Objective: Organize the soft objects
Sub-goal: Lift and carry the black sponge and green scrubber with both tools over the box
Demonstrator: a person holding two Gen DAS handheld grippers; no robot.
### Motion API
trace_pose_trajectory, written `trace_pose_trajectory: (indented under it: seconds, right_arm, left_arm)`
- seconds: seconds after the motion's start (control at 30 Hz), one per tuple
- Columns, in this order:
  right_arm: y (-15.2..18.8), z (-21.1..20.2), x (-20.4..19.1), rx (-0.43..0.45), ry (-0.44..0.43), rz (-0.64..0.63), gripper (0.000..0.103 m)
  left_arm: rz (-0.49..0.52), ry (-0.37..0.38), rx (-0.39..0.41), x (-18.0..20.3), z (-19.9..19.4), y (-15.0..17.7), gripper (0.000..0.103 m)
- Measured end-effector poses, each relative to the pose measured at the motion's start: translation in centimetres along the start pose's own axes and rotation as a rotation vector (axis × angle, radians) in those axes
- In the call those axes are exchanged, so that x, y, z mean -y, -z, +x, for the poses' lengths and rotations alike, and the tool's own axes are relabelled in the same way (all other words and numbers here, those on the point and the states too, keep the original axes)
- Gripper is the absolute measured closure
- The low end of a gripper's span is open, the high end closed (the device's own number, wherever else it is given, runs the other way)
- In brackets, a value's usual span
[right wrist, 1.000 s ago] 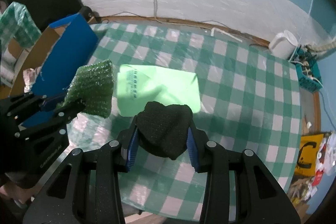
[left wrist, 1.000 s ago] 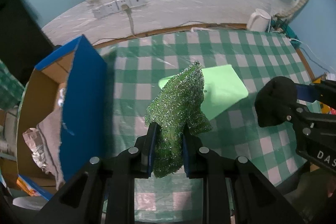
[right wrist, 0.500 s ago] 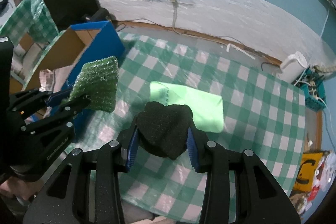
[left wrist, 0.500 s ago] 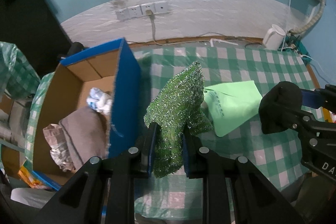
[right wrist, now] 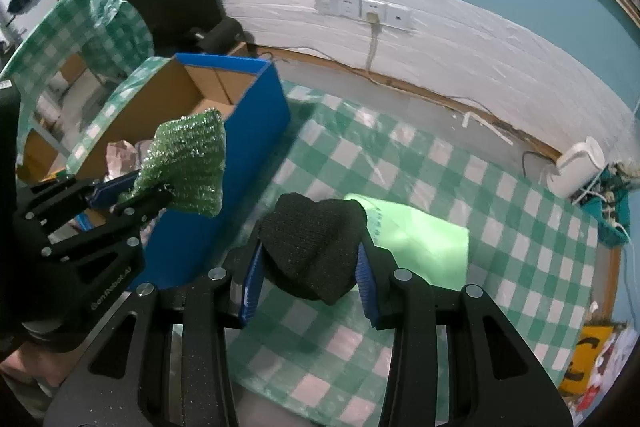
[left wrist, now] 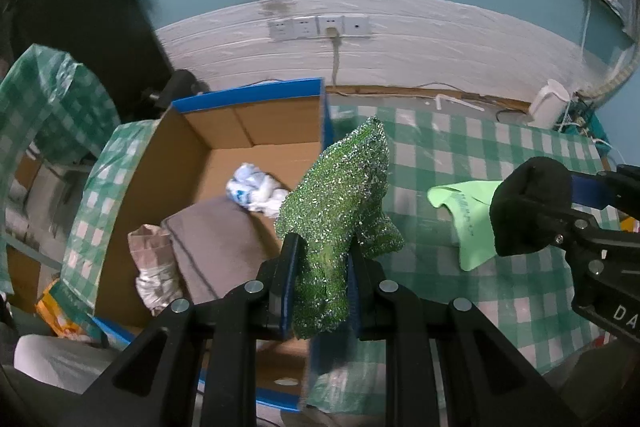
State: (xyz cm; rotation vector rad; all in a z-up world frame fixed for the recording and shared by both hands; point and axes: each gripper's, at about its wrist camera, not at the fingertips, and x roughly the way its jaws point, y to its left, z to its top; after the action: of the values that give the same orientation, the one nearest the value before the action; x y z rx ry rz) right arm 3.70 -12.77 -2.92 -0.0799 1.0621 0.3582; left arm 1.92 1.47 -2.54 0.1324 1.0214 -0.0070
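Left gripper [left wrist: 320, 269] clamps green scrubber [left wrist: 344, 203], raised over box [left wrist: 224, 131].

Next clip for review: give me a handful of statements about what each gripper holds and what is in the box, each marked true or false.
1. The left gripper is shut on the green glittery cloth. True.
2. The right gripper is open. False: it is shut on the black knit item.
3. The blue cardboard box is empty. False: a grey cloth and a white-and-blue bundle lie inside.
4. A light green cloth lies on the checked tablecloth. True.
5. The white kettle stands inside the box. False: it stands beyond the table's far right edge.
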Motion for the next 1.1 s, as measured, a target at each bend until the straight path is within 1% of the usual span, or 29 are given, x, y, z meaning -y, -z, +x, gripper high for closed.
trace_pose_trajectory:
  seconds: [0.23, 0.53, 0.73, 0.93, 1.1]
  right_arm:
    - [-1.7, 0.5, -3.0, 0.006, -0.032, -0.044, 0.063]
    - [-3.6, 2.0, -7.4, 0.001, -0.078, -0.108, 0.063]
    - [-4.1, 3.4, -9.8, -0.021, -0.097, -0.144, 0.063]
    - [-4.4, 5.1, -12.0, -0.046, -0.099, -0.178, 0.063]
    - [-4.5, 6.4, -13.1, -0.065, -0.097, -0.200, 0.063]
  left_arm:
    - [-0.045, -0.008, 0.006, -2.9, -0.3, 0.2, 0.081]
    - [-0.102, -0.040, 0.010, -6.9, -0.4, 0.8, 0.081]
    - [-0.138, -0.054, -0.022, -9.1, 0.9, 1.7, 0.081]
    - [-0.151, -0.074, -0.036, -10.7, 1.4, 2.4, 0.081]
    - [-0.161, -0.087, -0.069, -11.5, 2.6, 3.0, 0.081]
